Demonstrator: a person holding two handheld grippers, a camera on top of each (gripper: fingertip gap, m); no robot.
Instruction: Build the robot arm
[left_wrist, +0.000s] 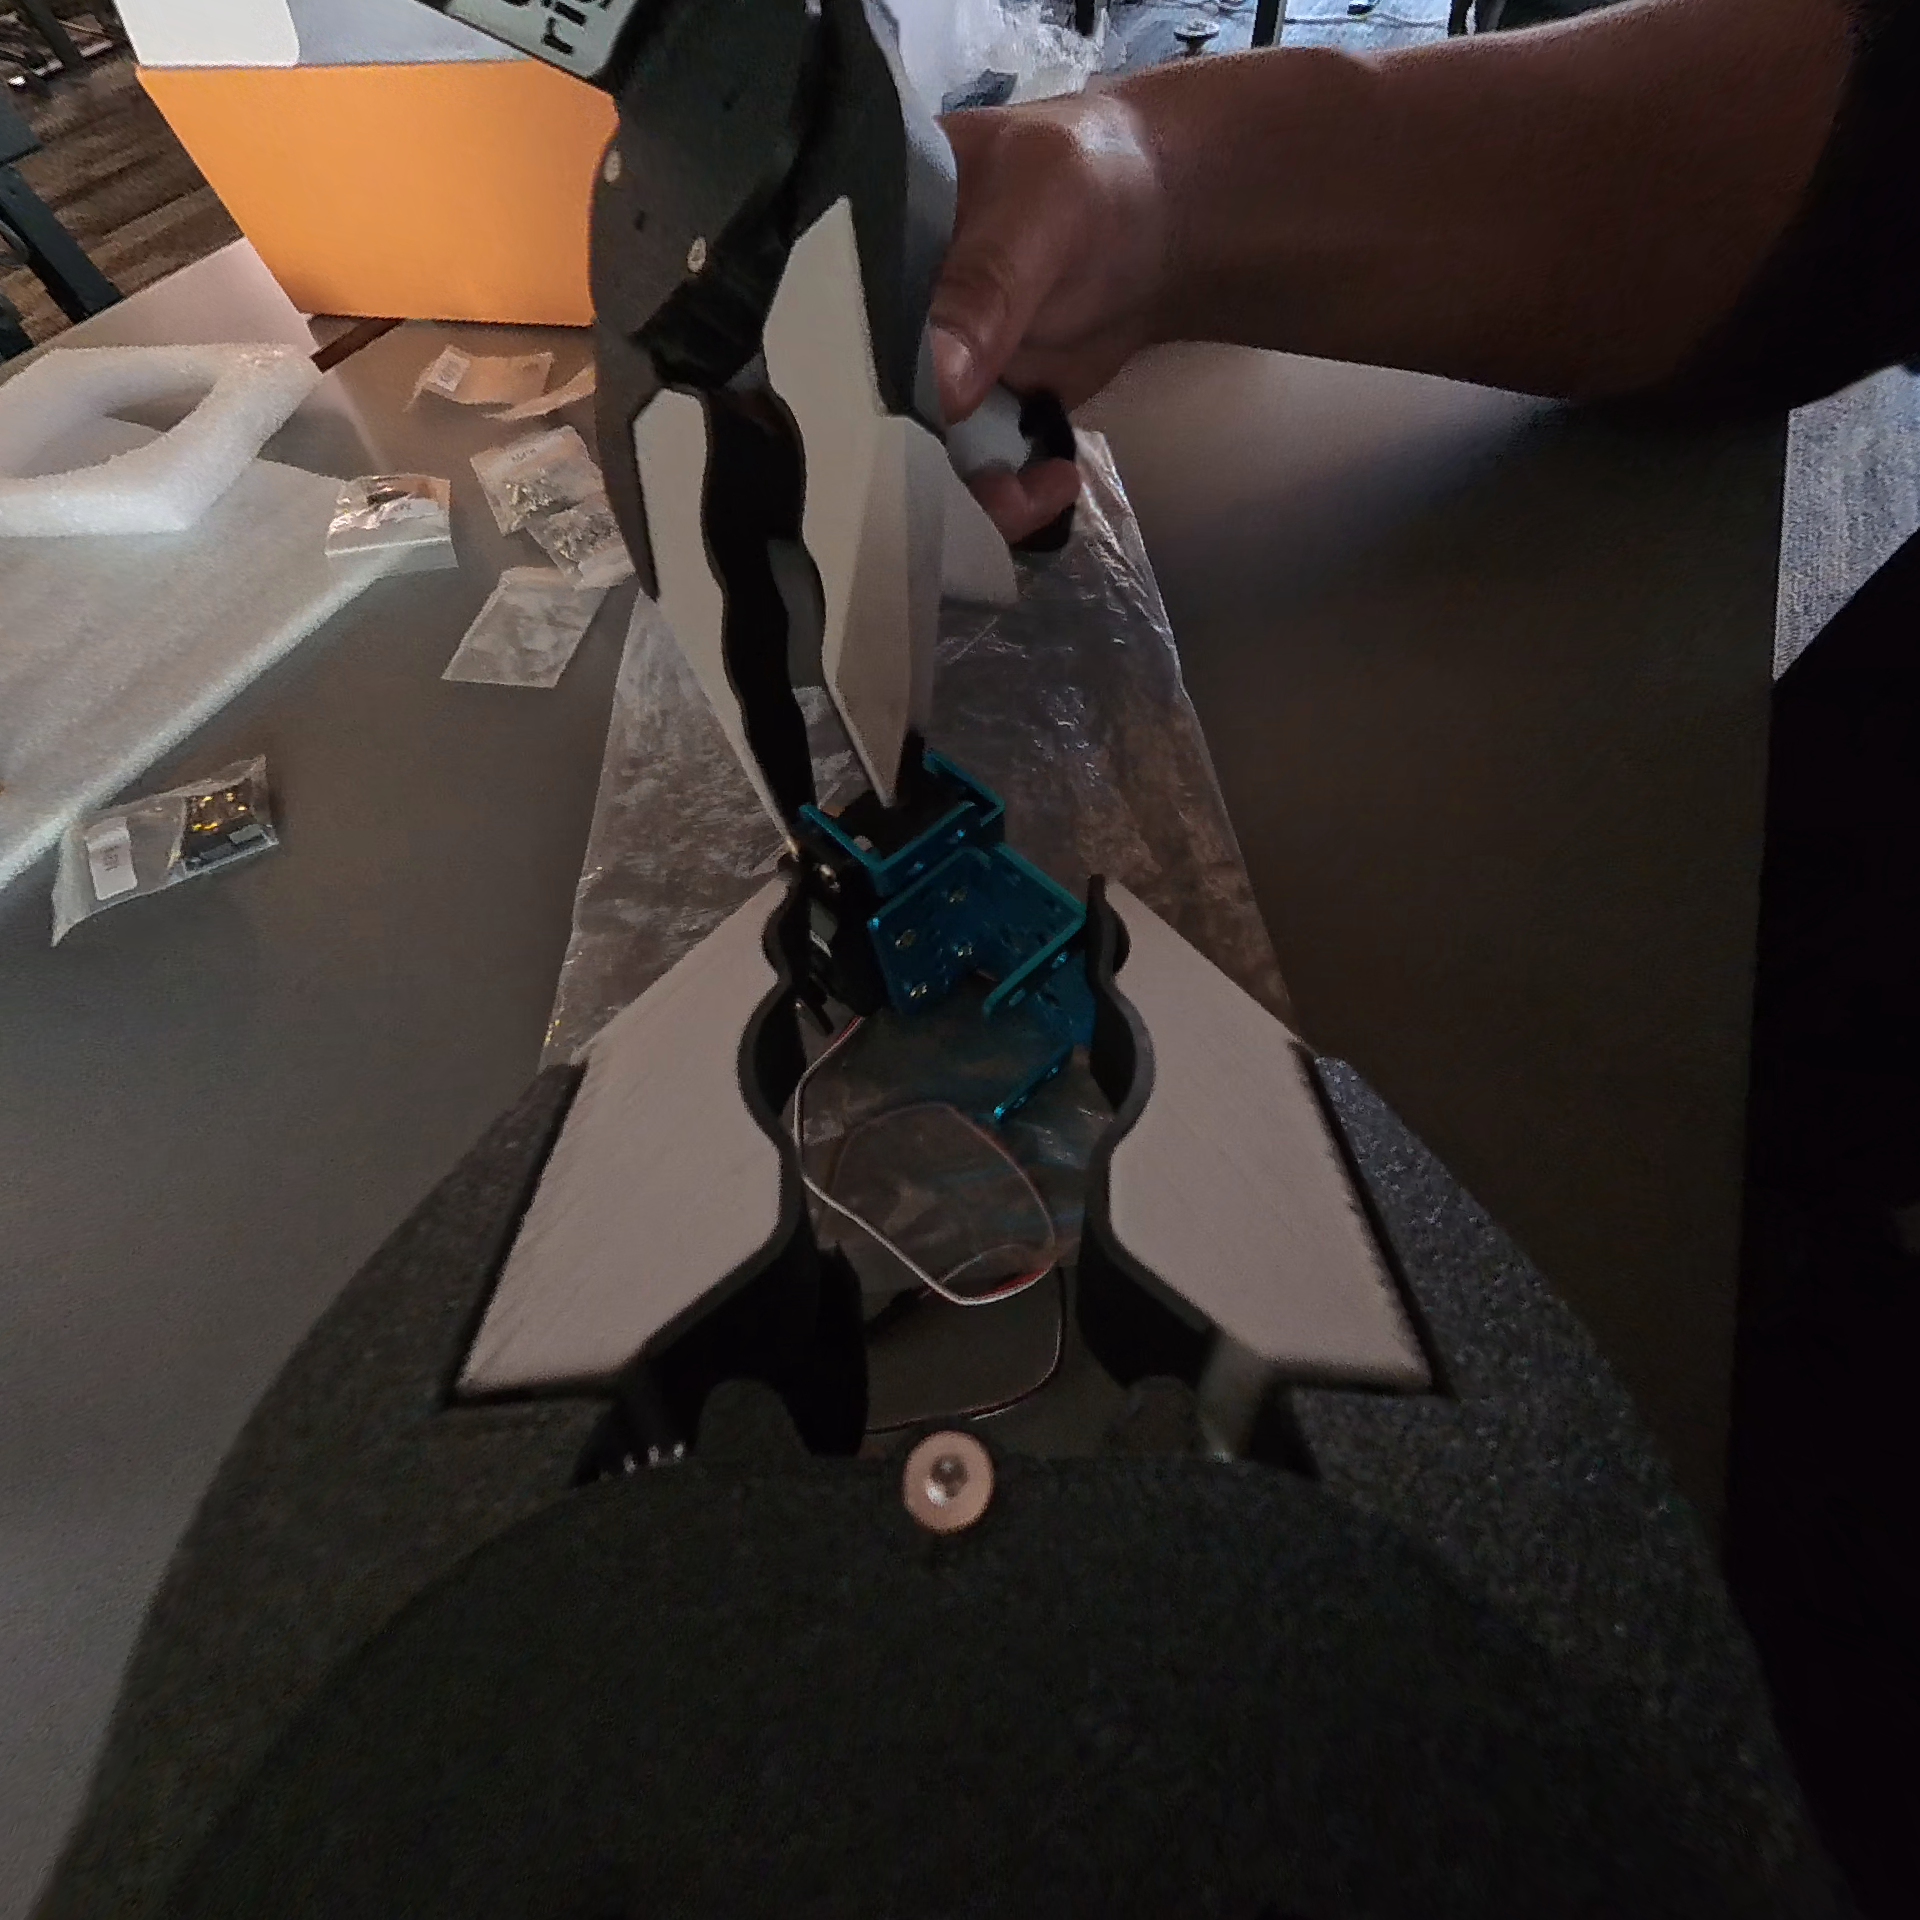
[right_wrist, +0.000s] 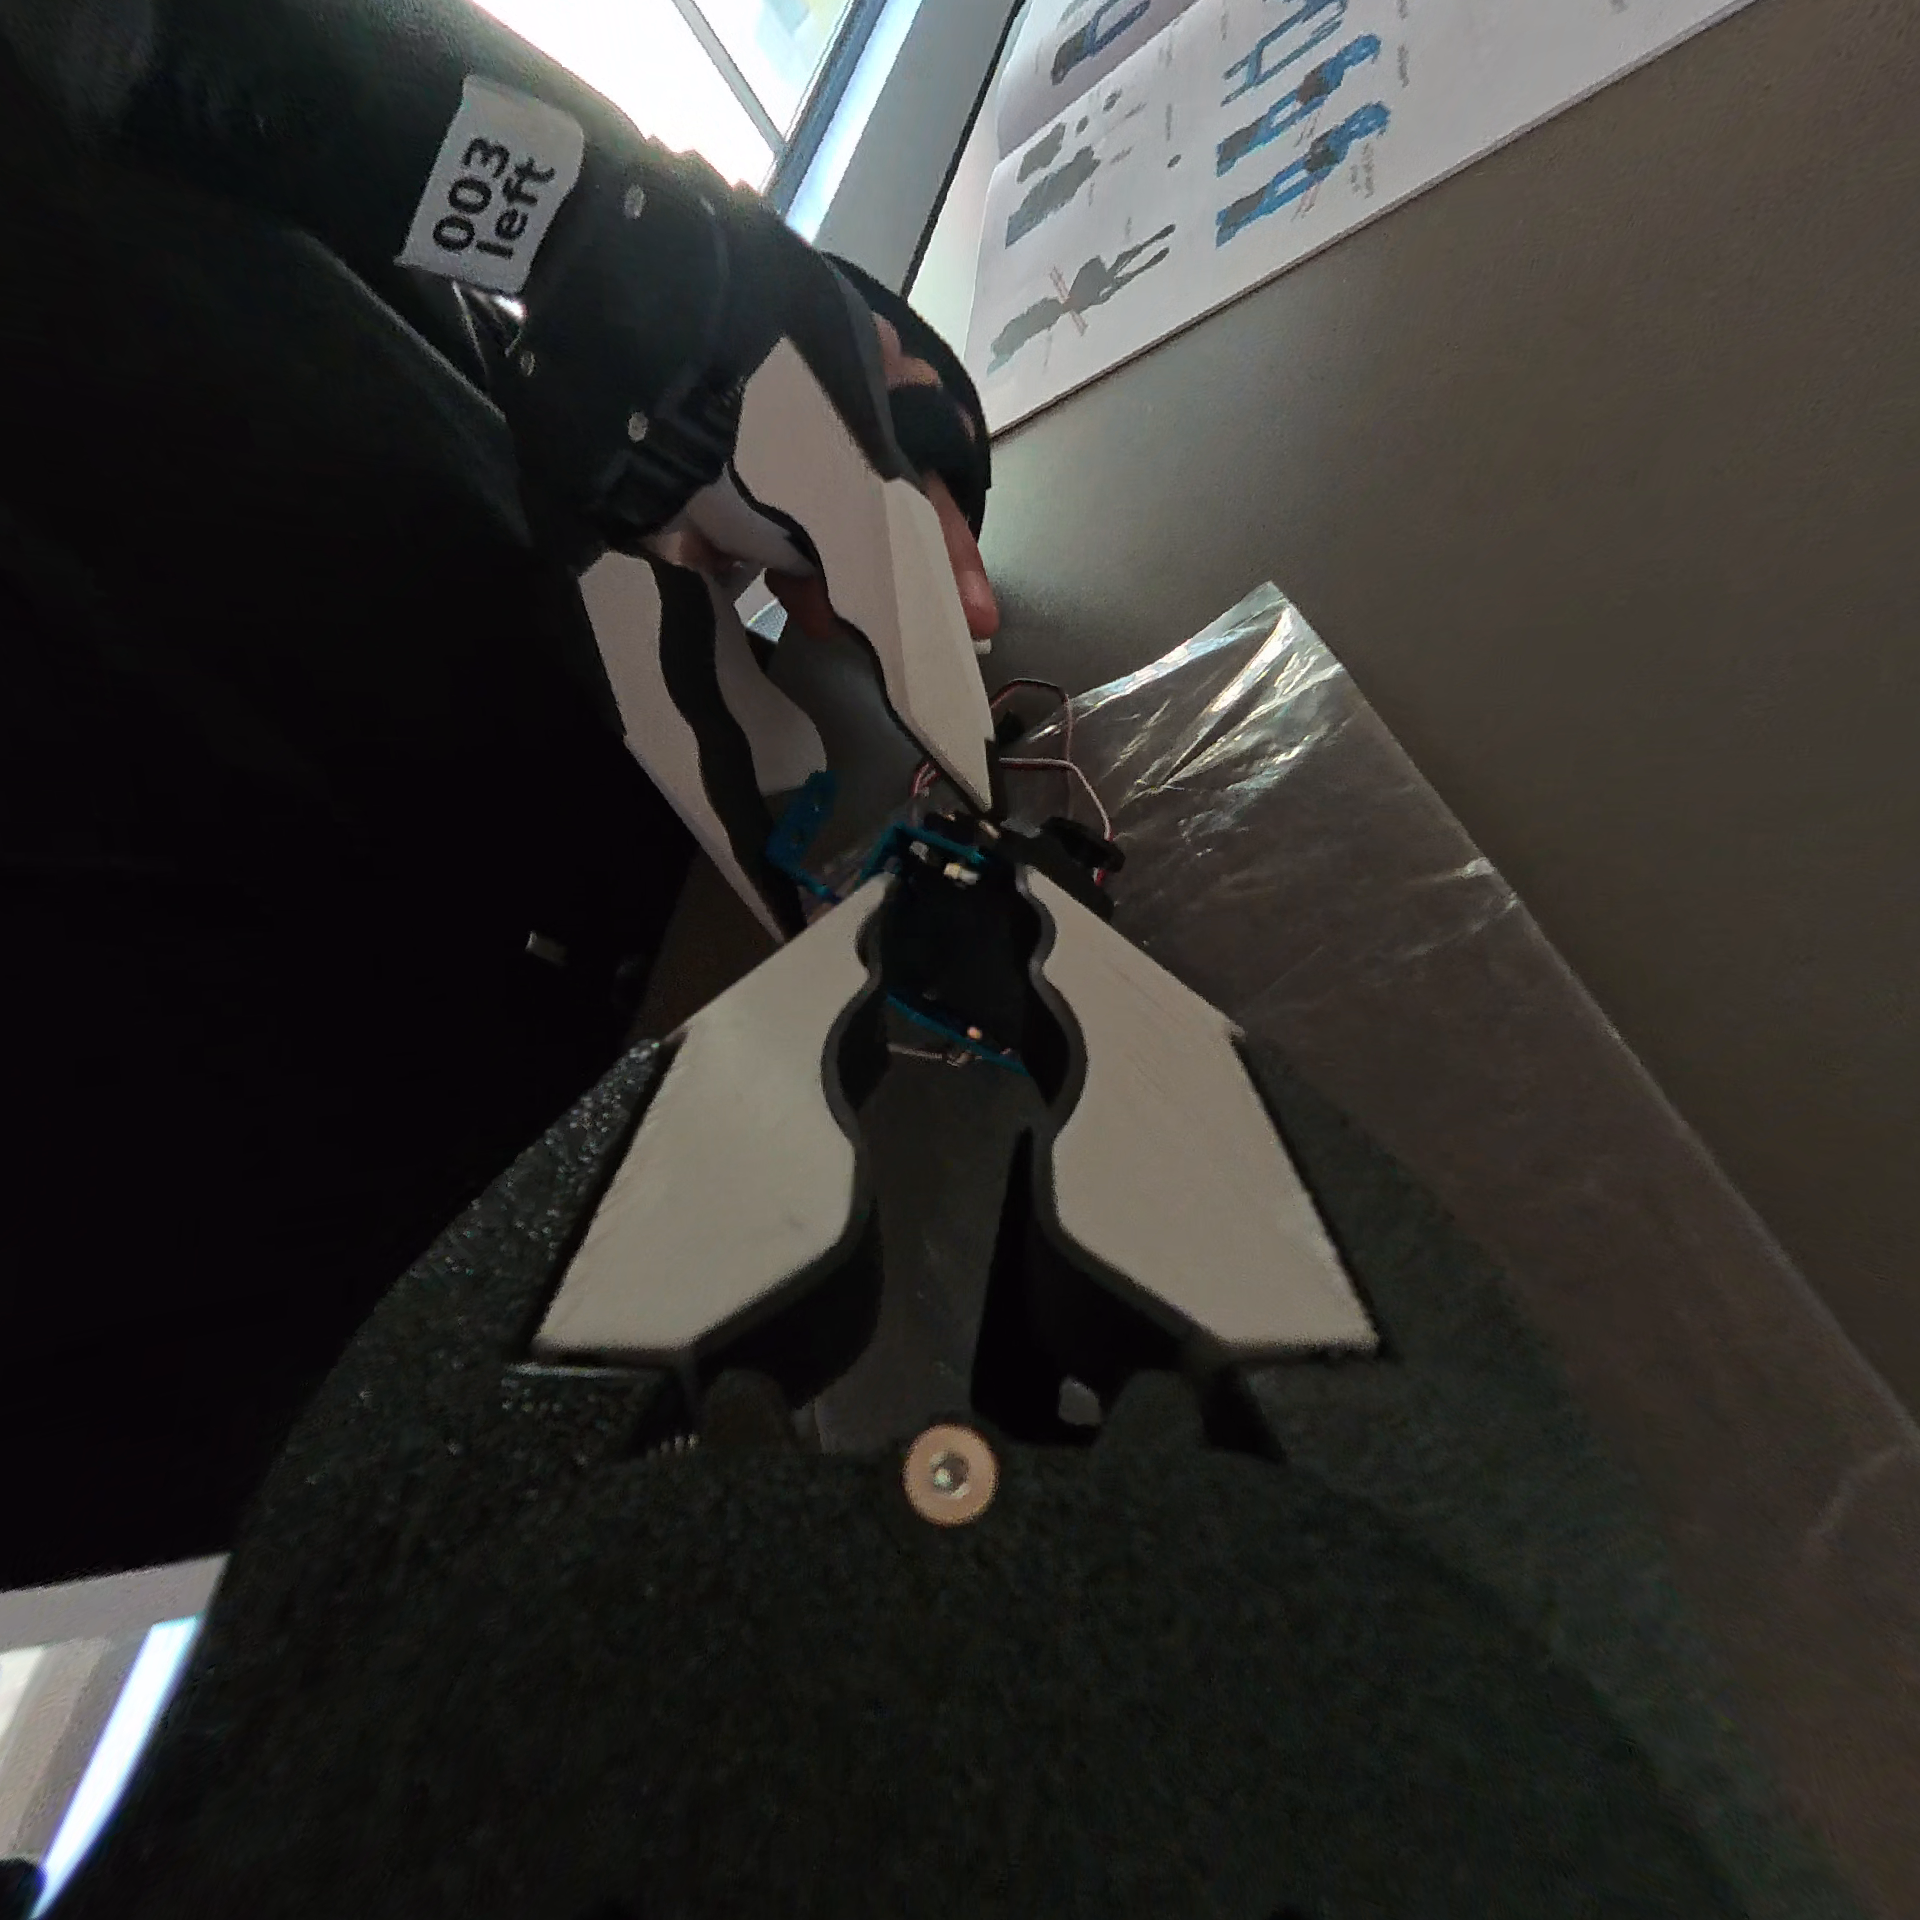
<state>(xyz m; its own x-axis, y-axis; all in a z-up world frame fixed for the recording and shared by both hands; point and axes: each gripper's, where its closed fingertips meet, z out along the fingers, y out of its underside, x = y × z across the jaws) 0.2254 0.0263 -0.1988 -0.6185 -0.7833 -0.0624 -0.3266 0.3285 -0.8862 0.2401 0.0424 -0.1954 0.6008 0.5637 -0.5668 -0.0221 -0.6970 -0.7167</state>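
Grey tabletop (left_wrist: 1455, 727), dim light. Far left on it: a white foam frame (left_wrist: 135, 436), several small clear parts bags (left_wrist: 540, 499), one nearer bag with dark parts (left_wrist: 171, 831). An orange box (left_wrist: 395, 187) stands at the far edge. In the right wrist view a sheet of printed diagrams (right_wrist: 1195, 177) lies well beyond the work area.

A crinkled clear plastic sheet (left_wrist: 1091, 665) runs down the middle of the tabletop; on it sits a blue metal bracket assembly (left_wrist: 956, 925) with black parts fixed to it. Thin red and white wires (left_wrist: 935, 1216) loop from it toward the camera.

Left tool (left_wrist: 940, 925): fingers part-open, set on either side of the bracket assembly, tips close against its sides; firm contact cannot be told.

Right tool (left_wrist: 836, 805) comes down from above, gripped by a bare hand (left_wrist: 1039, 301). Its fingers stand narrowly apart with the black upper part of the assembly between the tips; whether they pinch it cannot be told. In the right wrist view the right tool (right_wrist: 945, 894) has the dark block filling its gap, and the left tool (right_wrist: 883, 821) crosses close in front.
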